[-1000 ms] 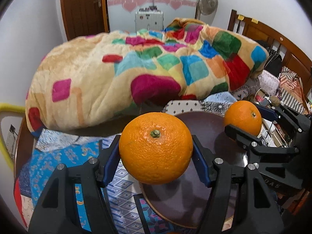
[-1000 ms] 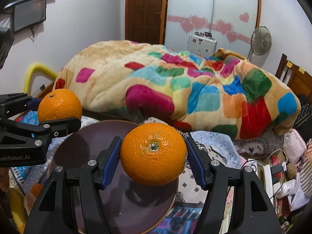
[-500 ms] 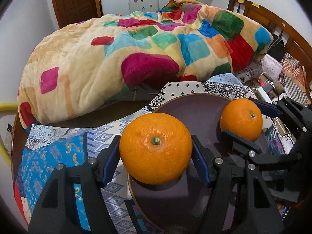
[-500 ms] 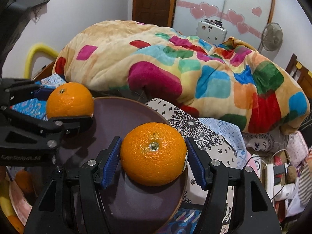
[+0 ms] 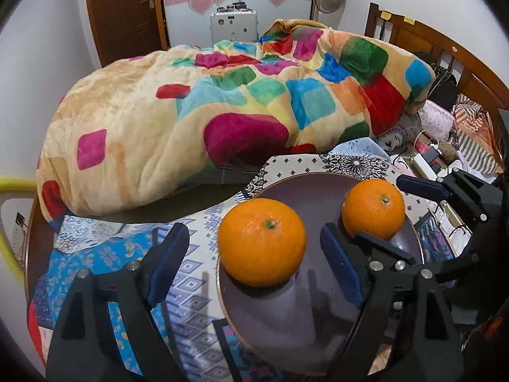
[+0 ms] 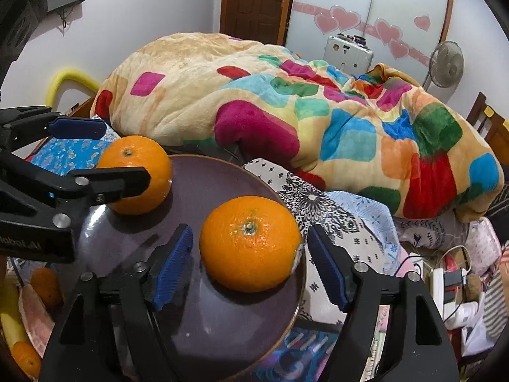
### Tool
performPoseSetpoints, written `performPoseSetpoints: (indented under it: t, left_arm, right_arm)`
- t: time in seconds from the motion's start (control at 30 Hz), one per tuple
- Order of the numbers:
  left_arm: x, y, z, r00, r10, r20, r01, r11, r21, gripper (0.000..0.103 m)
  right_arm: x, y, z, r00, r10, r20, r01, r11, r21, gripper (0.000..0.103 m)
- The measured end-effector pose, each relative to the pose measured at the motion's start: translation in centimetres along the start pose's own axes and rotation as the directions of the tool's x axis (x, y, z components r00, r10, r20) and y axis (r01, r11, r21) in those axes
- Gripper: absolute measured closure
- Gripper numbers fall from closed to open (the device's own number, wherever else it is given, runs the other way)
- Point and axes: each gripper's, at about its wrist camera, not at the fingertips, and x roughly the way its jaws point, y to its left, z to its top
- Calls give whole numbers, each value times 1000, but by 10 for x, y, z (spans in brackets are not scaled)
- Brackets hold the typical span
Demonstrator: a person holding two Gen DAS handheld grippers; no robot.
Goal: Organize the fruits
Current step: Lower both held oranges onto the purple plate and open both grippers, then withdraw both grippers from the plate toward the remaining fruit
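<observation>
While both sets of jaws are opening, two oranges sit on the dark purple plate (image 5: 318,337). One orange (image 5: 262,242) rests near the plate's left rim, between the left gripper (image 5: 254,264)'s blue pads (image 5: 342,270) with a clear gap on each side. The other orange (image 6: 249,243) lies by the right rim, between the right gripper (image 6: 249,267)'s spread pads, released. Behind the plate lie patterned cloths (image 5: 121,254) and a colourful blanket (image 5: 222,108).
</observation>
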Motion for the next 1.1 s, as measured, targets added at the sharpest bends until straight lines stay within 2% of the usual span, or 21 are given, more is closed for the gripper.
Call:
performPoseSetpoints:
  t: [0.3, 0.6, 0.7, 0.9, 1.1]
  left_arm:
    - [-61, -5, -15, 996, 34, 80, -35, 999, 10, 18]
    - [-125, -13, -42, 990, 18, 142, -15, 1000, -22, 17]
    - [-143, -15, -58, 988, 12, 153, -6, 999, -36, 14]
    - [-160, -18, -87, 990, 15, 141, -7, 998, -56, 13]
    - [-159, -25, -126, 991, 42, 128, -34, 997, -66, 9]
  right_arm:
    - [-52, -1, -5, 998, -4, 61, 1, 999, 45, 31]
    - [-119, 8, -18, 990, -29, 139, 20, 997, 71, 30]
    - [-138, 14, -25, 986, -35, 165, 23, 997, 75, 27]
    - [-163, 28, -50, 979, -3, 205, -18, 995, 102, 23]
    - [-165, 37, -81, 981, 8, 195, -33, 992, 125, 22]
